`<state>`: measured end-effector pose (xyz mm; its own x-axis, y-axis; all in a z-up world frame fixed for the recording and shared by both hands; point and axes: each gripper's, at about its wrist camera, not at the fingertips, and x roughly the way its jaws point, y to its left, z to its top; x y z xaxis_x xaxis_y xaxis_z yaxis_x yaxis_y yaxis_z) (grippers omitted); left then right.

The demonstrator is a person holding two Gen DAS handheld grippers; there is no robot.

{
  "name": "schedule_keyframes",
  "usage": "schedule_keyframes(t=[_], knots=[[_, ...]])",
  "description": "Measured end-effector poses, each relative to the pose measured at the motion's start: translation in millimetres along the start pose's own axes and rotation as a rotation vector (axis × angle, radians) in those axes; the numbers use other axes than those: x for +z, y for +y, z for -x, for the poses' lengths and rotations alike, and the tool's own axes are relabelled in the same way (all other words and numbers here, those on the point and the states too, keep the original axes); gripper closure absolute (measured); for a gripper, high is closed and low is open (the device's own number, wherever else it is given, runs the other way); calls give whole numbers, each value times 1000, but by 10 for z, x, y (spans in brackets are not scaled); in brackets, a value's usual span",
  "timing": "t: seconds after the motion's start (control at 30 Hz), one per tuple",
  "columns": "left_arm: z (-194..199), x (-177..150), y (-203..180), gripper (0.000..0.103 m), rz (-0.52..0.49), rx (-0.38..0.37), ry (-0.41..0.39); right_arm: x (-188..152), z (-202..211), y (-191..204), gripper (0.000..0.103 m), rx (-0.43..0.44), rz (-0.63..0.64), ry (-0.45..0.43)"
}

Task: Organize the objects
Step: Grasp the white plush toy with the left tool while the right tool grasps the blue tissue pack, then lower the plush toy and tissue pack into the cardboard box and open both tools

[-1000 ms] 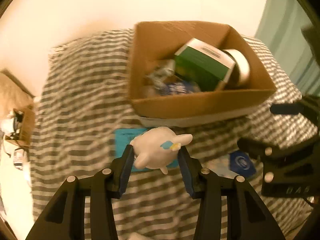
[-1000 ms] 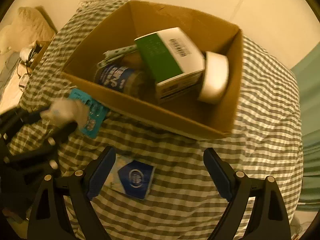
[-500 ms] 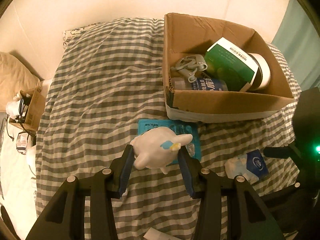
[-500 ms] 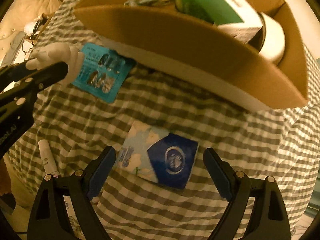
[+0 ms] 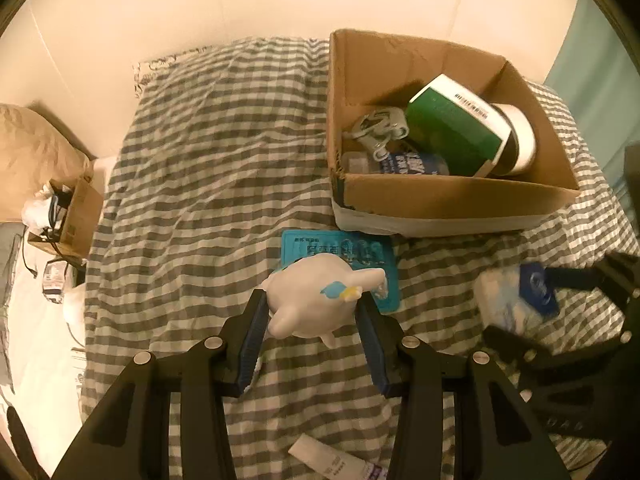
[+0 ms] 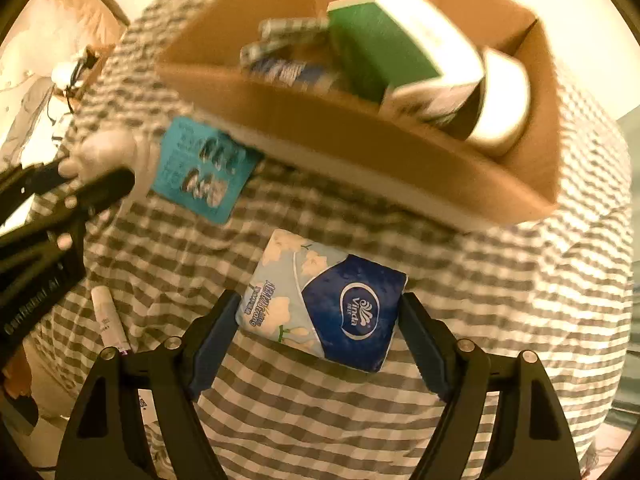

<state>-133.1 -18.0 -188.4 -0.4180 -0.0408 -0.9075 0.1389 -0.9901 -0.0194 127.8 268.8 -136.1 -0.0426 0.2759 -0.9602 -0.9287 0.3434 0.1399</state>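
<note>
looking down the left wrist view first: the left gripper is clamped on a white whale-ish toy, pads squeezing its round body from both sides, held above the checked bedspread. it looks smooth and rounded, probably light vinyl or ceramic, so i'd guess it could squirm out if the squeeze loosens; the fat middle seems the right place to hold it. under it lies a flat teal card pack, just beside the near wall of the cardboard box. the box sits toward the bed's far right corner and already has a green carton, a white-lidded jar and some grey packets in it.

right wrist view: the right gripper is closing its jaws around a tissue pack lying on the bedspread, near the box's front wall. pads sit at its short ends, not visibly pressing yet. soft, crinkly plastic wrap, squashy and light i reckon, so gripping across the ends should work fine. a small white tube lies off to the left.
</note>
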Motion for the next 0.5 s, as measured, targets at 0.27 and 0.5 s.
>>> schedule_keyframes(t=[0.27,0.5], knots=[[342,-39,-88,57,4,14,-42,14,674,-106,24,-71,-13,-173],[680,117,-143,57,13,1,-92,-18,1283,-317,24,-127,-64,-349]])
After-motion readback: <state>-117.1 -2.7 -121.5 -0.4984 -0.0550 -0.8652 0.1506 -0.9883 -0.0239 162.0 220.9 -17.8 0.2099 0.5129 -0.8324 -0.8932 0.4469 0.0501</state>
